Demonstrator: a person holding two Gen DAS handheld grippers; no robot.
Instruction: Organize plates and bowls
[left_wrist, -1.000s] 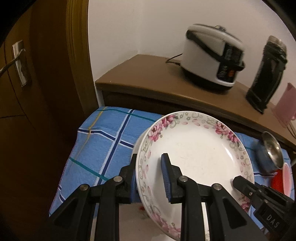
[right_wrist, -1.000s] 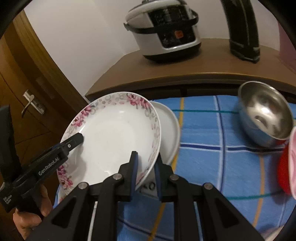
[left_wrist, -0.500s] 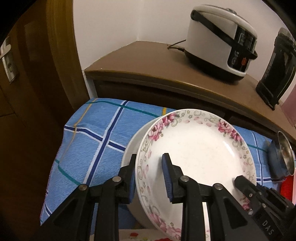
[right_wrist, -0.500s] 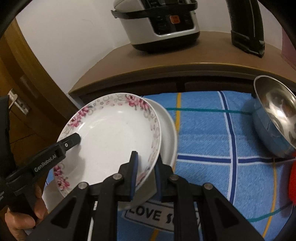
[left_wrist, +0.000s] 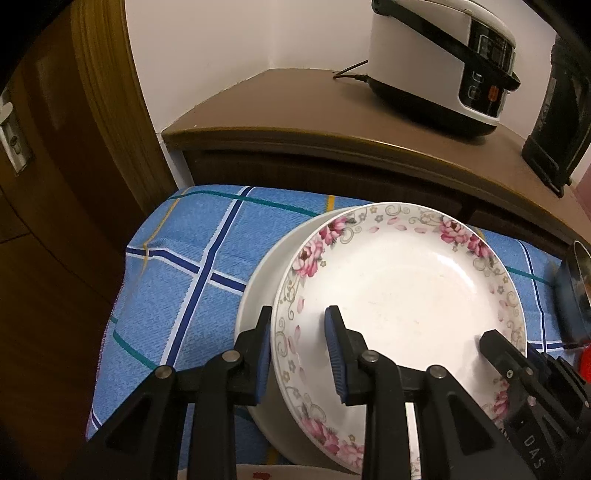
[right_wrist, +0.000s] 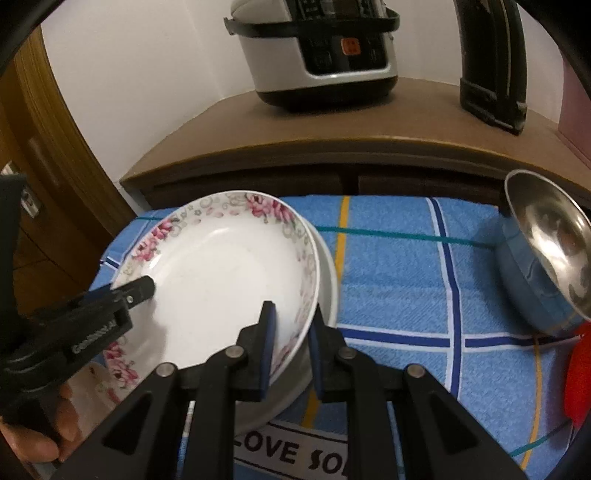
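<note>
Down it comes: the flowered plate (left_wrist: 402, 291), carried tilted above the cloth a second ago, now sits nested on the plain white plate (left_wrist: 258, 295) at centre frame, on the blue checked cloth (left_wrist: 184, 266). The left gripper (left_wrist: 299, 350) straddles the near-left rim, its jaws standing well apart and wider than a second ago, the inner blue pad clear of the china. The right gripper (right_wrist: 291, 332) brackets the opposite rim, its jaws opening too, so I read this as the release, with one plate stacked. The right view alone shows the steel bowl (right_wrist: 546, 254) at right, a red thing (right_wrist: 580, 373) beneath it, printed lettering at the bottom, and the hand (right_wrist: 33, 439) at lower left. The left view alone shows the door (left_wrist: 55, 155) at left.
</note>
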